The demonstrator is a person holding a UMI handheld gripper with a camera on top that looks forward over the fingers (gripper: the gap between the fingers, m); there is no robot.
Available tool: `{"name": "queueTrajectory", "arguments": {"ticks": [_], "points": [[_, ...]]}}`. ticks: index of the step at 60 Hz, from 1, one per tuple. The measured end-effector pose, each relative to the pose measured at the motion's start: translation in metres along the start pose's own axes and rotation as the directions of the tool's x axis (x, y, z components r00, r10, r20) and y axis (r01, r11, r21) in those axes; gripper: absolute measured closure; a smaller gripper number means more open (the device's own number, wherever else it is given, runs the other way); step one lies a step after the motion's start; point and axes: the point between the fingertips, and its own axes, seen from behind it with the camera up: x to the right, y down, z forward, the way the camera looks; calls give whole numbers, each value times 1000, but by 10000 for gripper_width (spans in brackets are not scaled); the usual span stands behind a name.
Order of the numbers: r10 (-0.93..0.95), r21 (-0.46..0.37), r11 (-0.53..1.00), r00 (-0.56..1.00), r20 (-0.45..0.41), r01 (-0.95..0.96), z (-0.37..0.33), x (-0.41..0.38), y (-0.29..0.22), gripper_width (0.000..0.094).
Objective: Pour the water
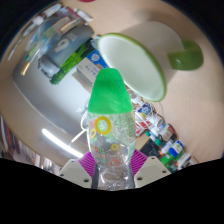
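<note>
My gripper is shut on a clear plastic bottle with a colourful label and a bright green cap. The purple pads press on both sides of the bottle's body. The whole view is tilted, and the bottle points forward with its cap toward a white bowl with a green rim, which lies just beyond the cap on the beige table. Whether water is flowing is not visible.
A green and white cup stands beyond the bowl. Shelves of packaged goods show on one side and more packages on the other. The table's edge runs past the fingers.
</note>
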Motion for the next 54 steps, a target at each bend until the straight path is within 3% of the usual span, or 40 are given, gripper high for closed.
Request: {"name": "queueTrajectory", "arguments": {"ticks": [5, 10, 13, 20, 27, 32, 36, 44, 54], "points": [[-243, -44, 969, 969, -39, 241, -8, -10, 13, 507], [-534, -53, 845, 845, -14, 533, -21, -56, 26, 497], [-711, -21, 703, 703, 14, 711, -34, -94, 21, 512], [-951, 142, 276, 291, -100, 951, -66, -188, -19, 510], [-934, 205, -165, -86, -346, 965, -106, -249, -78, 509], [-826, 132, -361, -251, -505, 923, -127, -254, -142, 509], [-748, 45, -431, -329, -577, 901, -142, -238, -198, 508], [-653, -119, -503, -466, -597, 856, -147, -188, -269, 508], [-578, -198, -590, -581, -573, 783, -142, -152, -308, 504]]}}
